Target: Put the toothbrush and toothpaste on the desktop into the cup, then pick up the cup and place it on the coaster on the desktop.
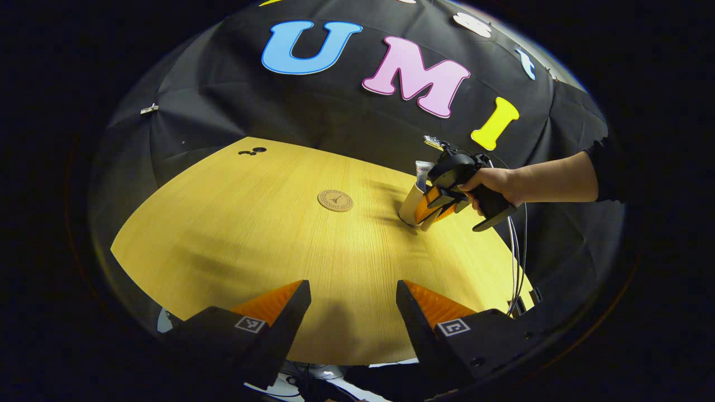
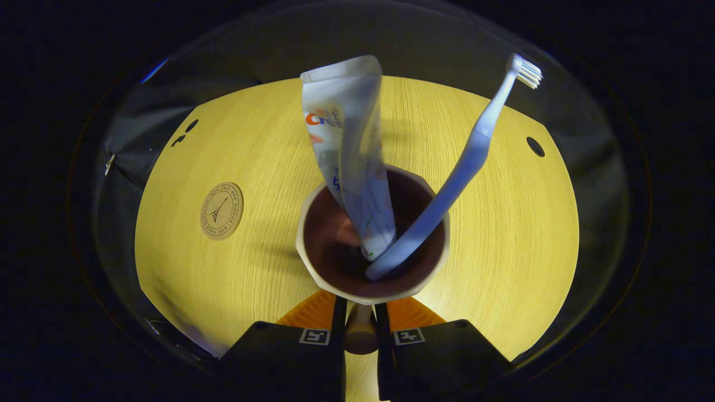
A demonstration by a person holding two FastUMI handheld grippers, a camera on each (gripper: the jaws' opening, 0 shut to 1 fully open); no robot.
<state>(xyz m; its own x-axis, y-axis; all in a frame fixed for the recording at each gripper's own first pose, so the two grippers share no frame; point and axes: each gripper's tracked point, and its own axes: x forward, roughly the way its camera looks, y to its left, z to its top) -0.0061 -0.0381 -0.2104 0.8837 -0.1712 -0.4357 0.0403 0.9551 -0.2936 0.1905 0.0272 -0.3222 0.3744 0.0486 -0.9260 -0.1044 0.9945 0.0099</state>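
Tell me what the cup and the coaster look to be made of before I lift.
Cup: probably glazed ceramic, though plastic is possible; pale smooth outside, dark inside, thick faceted rim. The right claw is closed on what looks like its handle. Coaster: looks like cork or pale wood, a matte tan disc with a dark printed or burnt emblem.

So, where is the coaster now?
In the right gripper view the coaster lies bare on the table, left of the cup, apart from it.
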